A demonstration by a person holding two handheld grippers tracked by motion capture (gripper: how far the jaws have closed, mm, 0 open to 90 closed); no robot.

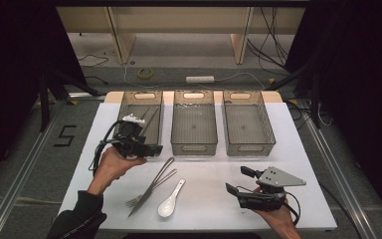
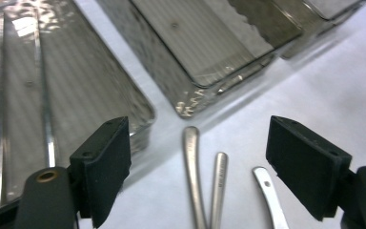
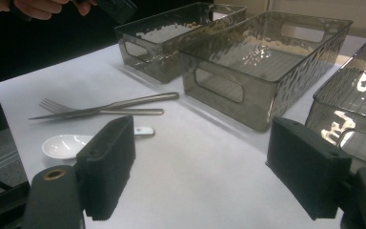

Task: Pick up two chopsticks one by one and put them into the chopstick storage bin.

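Black left claw [image 1: 155,149] hovers spread and empty at the near end of the left bin [image 1: 140,123], above the handle ends of the knife [image 1: 151,186] and fork [image 1: 148,190]. White spoon [image 1: 170,200] lies just beside them, mid-table toward the near edge. Right claw [image 1: 238,179], also spread and empty, sits near the near-right corner of the table [image 1: 214,199].

White table [image 1: 298,149] on grey floor [image 1: 25,134]; black curtains [image 1: 10,59] at sides; wooden panels [image 1: 179,20], cables [image 1: 271,42] behind.

Middle bin [image 1: 194,130], right bin [image 1: 247,129]; tape roll [image 1: 145,73], power strip [image 1: 200,79] on floor
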